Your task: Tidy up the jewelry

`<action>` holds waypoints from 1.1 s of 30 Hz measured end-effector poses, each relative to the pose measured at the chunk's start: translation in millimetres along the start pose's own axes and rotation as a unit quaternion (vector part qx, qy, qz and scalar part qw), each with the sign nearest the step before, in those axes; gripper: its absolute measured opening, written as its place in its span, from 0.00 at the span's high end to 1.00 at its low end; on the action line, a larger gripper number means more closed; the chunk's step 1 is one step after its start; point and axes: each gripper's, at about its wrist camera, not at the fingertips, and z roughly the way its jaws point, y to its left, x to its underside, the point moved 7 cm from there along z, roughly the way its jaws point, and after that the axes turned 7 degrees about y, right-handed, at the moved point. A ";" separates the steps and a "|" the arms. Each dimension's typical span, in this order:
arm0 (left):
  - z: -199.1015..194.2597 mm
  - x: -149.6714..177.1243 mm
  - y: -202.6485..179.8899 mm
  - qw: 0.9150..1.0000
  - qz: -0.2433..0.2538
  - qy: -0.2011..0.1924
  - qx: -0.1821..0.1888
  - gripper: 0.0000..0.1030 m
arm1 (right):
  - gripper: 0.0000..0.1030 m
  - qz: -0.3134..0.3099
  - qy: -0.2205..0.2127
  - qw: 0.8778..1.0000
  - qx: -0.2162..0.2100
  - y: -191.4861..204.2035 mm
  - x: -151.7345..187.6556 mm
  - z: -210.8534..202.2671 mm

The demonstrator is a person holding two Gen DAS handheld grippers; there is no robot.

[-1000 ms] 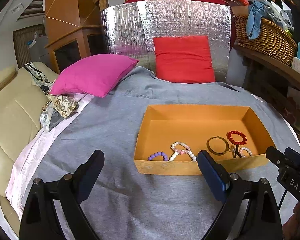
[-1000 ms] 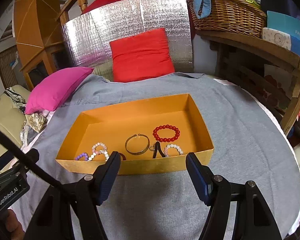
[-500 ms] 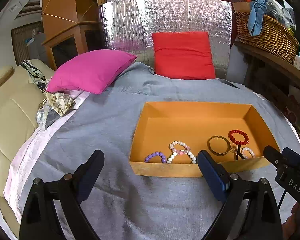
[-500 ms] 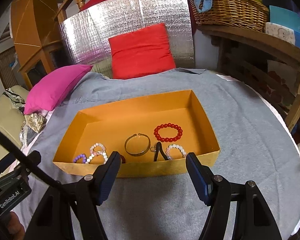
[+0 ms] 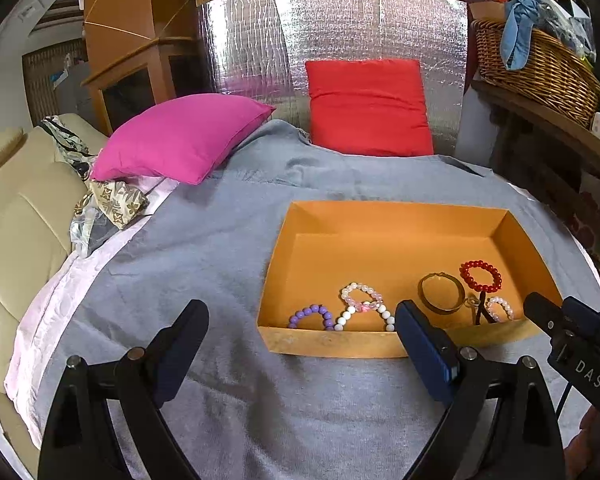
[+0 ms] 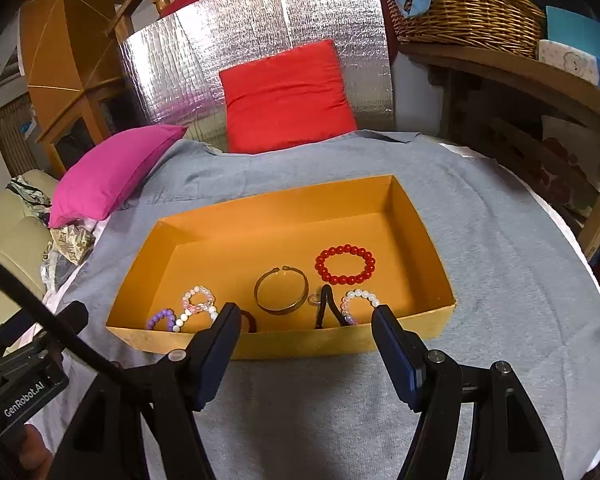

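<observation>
Right wrist view shows the orange box point(image 6: 420, 240) at frame centre with every bracelet inside, like the red bead bracelet point(image 6: 345, 264); sorting seems nearly done. Both right gripper point(image 6: 304, 336) and left gripper point(image 5: 300, 332) stand open, empty.

Around you lies a grey cloth point(image 5: 204, 248) with a magenta cushion point(image 5: 180, 136) at its far left, a red cushion point(image 6: 286, 98) leaning on a silver foil panel point(image 5: 260, 40), and a wicker basket point(image 6: 466, 10) on the wooden shelf point(image 6: 512, 70)

Both wrist views face shared orange tray point(image 5: 324, 344) nearby
</observation>
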 end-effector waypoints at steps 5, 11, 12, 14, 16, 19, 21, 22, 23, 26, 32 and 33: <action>0.6 -2.9 -1.9 1.000 0.000 -0.002 0.002 0.08 | 0.31 -0.004 -0.003 1.000 0.001 4.6 -4.7 -1.6; 5.2 -7.1 -4.4 1.000 -0.002 -0.001 0.004 0.08 | 0.31 -0.005 -0.006 1.000 0.006 5.3 -10.8 -1.4; 6.2 -7.5 -4.9 1.000 -0.001 -0.001 0.004 0.08 | 0.31 -0.005 -0.004 1.000 0.006 5.0 -11.3 -0.8; 8.3 -8.3 -6.4 1.000 0.001 0.000 0.003 0.08 | 0.31 -0.004 -0.002 1.000 0.006 4.3 -12.3 0.8; 10.2 -9.4 -7.5 1.000 0.002 0.001 0.003 0.08 | 0.31 -0.004 -0.001 1.000 0.006 4.0 -13.5 1.8; 12.7 -10.3 -7.8 1.000 0.002 0.002 0.001 0.08 | 0.31 -0.004 0.001 1.000 0.005 3.4 -14.8 4.5; 14.0 -10.2 -8.1 1.000 0.002 0.003 0.000 0.08 | 0.31 -0.003 0.003 1.000 0.004 3.4 -15.2 6.7; 14.6 -10.3 -8.0 1.000 0.002 0.003 -0.001 0.08 | 0.31 -0.003 0.003 1.000 0.004 3.2 -15.4 7.5; 15.1 -10.5 -7.8 1.000 0.001 0.004 -0.002 0.08 | 0.31 -0.003 0.004 1.000 0.003 3.6 -15.5 8.6; 15.4 -10.3 -7.8 1.000 -0.002 0.004 -0.002 0.08 | 0.31 -0.005 0.005 1.000 0.003 5.1 -15.0 11.1; 14.5 -10.1 -8.3 1.000 0.000 0.004 -0.001 0.08 | 0.31 -0.005 0.005 1.000 0.002 5.8 -13.7 11.4; 14.2 -10.2 -8.1 1.000 0.000 0.003 0.000 0.08 | 0.31 -0.005 0.005 1.000 0.002 6.0 -13.8 11.3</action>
